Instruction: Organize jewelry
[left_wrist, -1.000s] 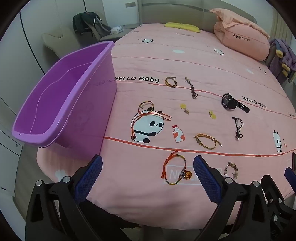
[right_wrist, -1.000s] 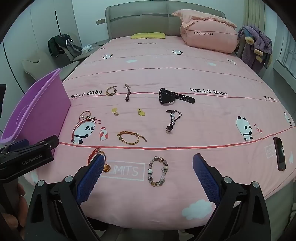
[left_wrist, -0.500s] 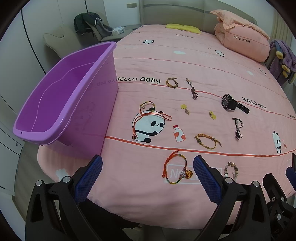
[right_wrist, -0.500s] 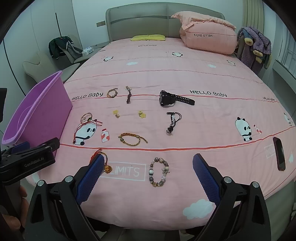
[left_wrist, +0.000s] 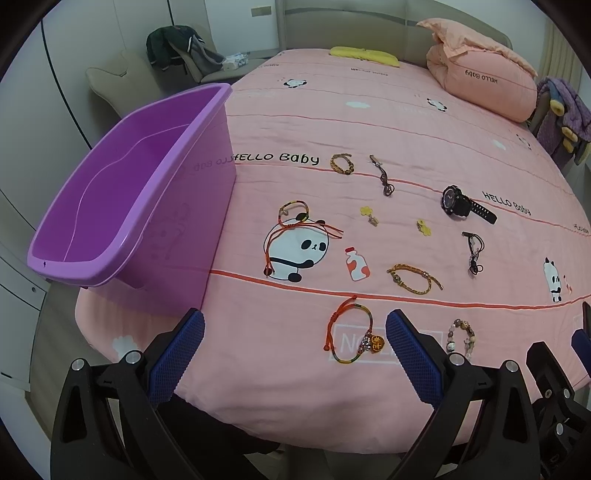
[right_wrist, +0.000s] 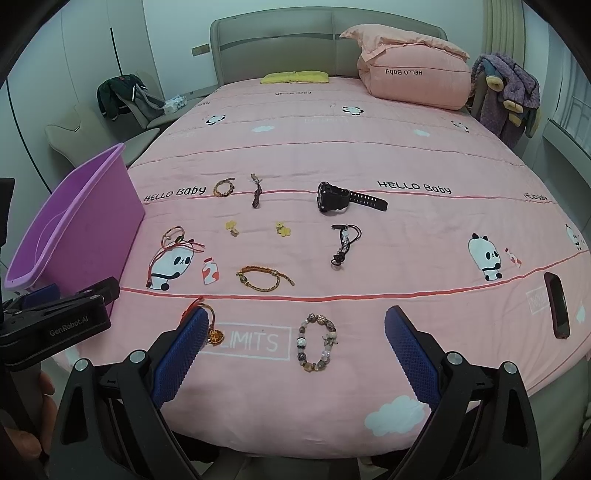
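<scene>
Jewelry lies scattered across a pink bed (right_wrist: 369, 147): a black watch (right_wrist: 332, 197) with its strap pointing toward the right edge, a beaded bracelet (right_wrist: 317, 347) near the foot edge, its long axis running toward the headboard. The right gripper (right_wrist: 295, 354) hovers level over the bracelet, fingers spread wide, holding nothing. The left gripper (left_wrist: 295, 354) is equally wide and empty beside a red cord bracelet (left_wrist: 352, 338). A purple tub (left_wrist: 122, 206) sits at the left edge.
</scene>
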